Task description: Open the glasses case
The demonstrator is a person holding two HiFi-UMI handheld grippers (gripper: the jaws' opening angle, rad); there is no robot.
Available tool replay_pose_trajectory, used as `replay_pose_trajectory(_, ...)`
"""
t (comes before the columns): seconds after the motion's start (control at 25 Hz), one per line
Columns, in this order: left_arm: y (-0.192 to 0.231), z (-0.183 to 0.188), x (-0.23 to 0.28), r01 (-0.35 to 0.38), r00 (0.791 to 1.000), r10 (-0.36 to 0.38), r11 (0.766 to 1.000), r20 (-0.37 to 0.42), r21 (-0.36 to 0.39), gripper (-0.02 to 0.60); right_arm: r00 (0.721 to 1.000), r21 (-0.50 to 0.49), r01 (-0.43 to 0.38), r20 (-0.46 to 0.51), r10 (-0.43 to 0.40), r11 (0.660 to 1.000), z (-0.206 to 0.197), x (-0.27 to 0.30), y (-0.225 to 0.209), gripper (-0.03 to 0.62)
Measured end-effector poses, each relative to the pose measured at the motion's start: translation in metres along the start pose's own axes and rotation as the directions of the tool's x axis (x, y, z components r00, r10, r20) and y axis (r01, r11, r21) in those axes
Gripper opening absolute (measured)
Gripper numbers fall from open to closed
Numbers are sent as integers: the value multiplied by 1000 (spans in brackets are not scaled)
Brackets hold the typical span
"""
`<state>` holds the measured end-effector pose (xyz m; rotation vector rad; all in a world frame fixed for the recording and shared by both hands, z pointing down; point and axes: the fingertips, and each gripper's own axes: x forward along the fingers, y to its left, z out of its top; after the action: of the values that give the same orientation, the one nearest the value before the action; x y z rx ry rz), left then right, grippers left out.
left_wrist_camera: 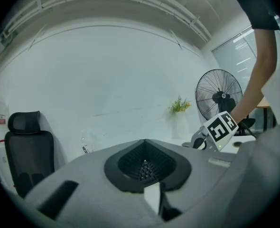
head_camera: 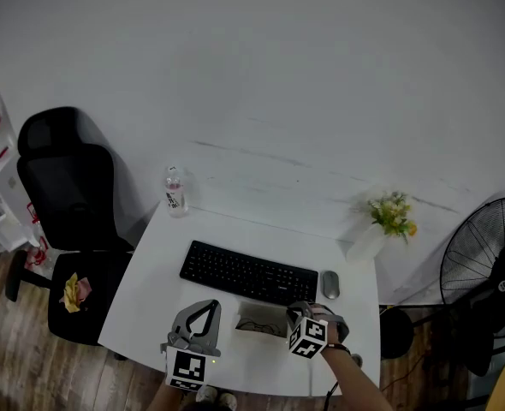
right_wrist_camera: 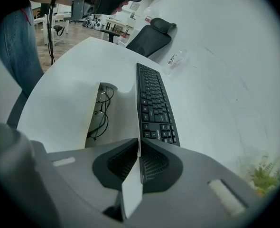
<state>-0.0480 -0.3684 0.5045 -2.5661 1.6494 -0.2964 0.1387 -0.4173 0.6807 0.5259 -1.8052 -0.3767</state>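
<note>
Right tool [right_wrist_camera: 139,146] clamped on lid of glasses case [right_wrist_camera: 120,114]; left tool [left_wrist_camera: 146,148] closed, empty.

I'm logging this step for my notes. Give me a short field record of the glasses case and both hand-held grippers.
state: glasses case open on the table, near side of keyboard
inside: glasses
case lid: raised, clamped by right hand-held gripper
left hand-held gripper: shut, empty, apart from the case

A black keyboard [head_camera: 248,273] lies on the white table [head_camera: 150,289], a grey oval mouse [head_camera: 329,284] just beside it, a clear plastic bottle [head_camera: 175,192] behind.
</note>
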Motion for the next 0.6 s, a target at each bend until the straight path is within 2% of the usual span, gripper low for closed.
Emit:
replay_pose_trajectory(0.24,-11,3,3,33,999,-33,999,12,0,8,999,53,30,31,-32,998,1,-20,-1,32)
replay_pose_trajectory(0.36,-17,7,6,47,999,-47,999,22,-5,8,993,151,63,91,-78,987,8,-42,-8,32)
replay_pose_trajectory(0.48,-22,11,9,59,998,-59,998,32,-6,8,965,342,77,211,-156,936,22,-72,-19,23)
replay_pose_trajectory(0.6,-26,15,9,69,997,-68,998,42,-8,8,910,502,68,324,-260,862,38,-104,-27,18)
